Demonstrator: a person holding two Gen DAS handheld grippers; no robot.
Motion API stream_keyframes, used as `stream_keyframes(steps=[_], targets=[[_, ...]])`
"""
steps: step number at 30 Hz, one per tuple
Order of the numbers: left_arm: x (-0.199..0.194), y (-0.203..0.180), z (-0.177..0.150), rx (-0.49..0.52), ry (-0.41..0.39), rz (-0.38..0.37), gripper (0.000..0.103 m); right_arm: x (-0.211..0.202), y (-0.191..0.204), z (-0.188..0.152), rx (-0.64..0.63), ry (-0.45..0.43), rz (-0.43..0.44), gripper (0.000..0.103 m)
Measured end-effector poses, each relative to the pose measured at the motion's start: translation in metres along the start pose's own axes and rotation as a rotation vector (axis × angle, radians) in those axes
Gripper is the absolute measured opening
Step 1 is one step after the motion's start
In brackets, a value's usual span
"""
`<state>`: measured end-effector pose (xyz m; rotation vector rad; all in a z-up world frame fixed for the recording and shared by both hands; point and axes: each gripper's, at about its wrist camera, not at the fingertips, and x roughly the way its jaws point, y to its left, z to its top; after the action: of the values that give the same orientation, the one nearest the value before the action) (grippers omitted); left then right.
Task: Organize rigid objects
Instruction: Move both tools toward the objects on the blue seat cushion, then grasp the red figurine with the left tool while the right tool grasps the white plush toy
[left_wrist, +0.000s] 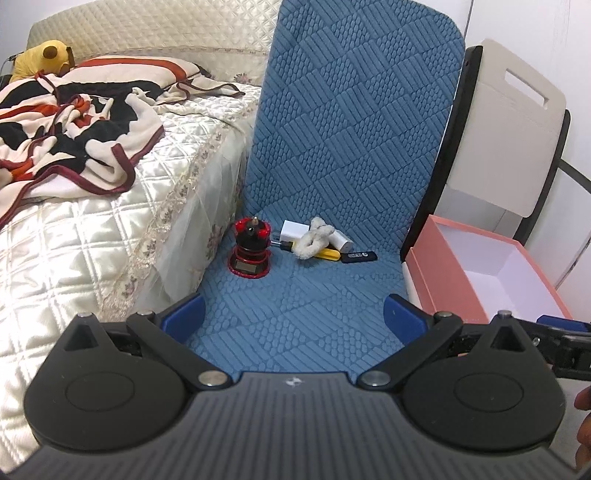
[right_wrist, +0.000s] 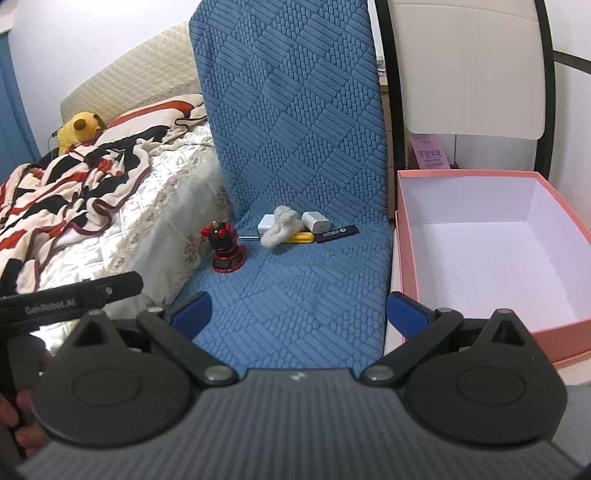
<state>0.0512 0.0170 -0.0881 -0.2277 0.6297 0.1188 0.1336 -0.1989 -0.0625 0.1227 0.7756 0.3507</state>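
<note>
On the blue quilted chair seat (left_wrist: 295, 306) lie a red-and-black figurine (left_wrist: 250, 248), a white charger (left_wrist: 293, 229), a white fluffy toy (left_wrist: 314, 238), a yellow-handled tool (left_wrist: 327, 253), a black USB stick (left_wrist: 358, 256) and a white cylinder-like adapter (left_wrist: 341, 242). The same items show in the right wrist view: figurine (right_wrist: 223, 247), charger (right_wrist: 267, 223), fluffy toy (right_wrist: 280, 225), USB stick (right_wrist: 337, 233). My left gripper (left_wrist: 293, 317) is open and empty, well short of them. My right gripper (right_wrist: 297, 314) is open and empty too.
An open pink box (right_wrist: 480, 236) with a white inside stands right of the seat; it also shows in the left wrist view (left_wrist: 491, 269). A bed (left_wrist: 92, 229) with a rumpled blanket (left_wrist: 62, 129) and a yellow plush (left_wrist: 42, 57) lies left.
</note>
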Motion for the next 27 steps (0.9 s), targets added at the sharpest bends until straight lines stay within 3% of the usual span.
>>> stream_keyframes(steps=[6, 11, 19, 27], targets=[[0.027, 0.005, 0.009, 0.039, 0.004, 0.034, 0.103, 0.026, -0.005, 0.01, 0.015, 0.019, 0.013, 0.103], [0.058, 0.013, 0.017, -0.01, 0.035, 0.023, 0.103, 0.054, -0.012, 0.021, 0.041, 0.032, 0.014, 0.103], [0.112, 0.015, 0.03, 0.024, 0.079, 0.059, 0.103, 0.108, -0.018, 0.038, 0.058, 0.072, 0.039, 0.103], [0.164, 0.023, 0.043, 0.02, 0.086, 0.033, 0.103, 0.167, -0.02, 0.065, 0.087, 0.087, 0.068, 0.103]])
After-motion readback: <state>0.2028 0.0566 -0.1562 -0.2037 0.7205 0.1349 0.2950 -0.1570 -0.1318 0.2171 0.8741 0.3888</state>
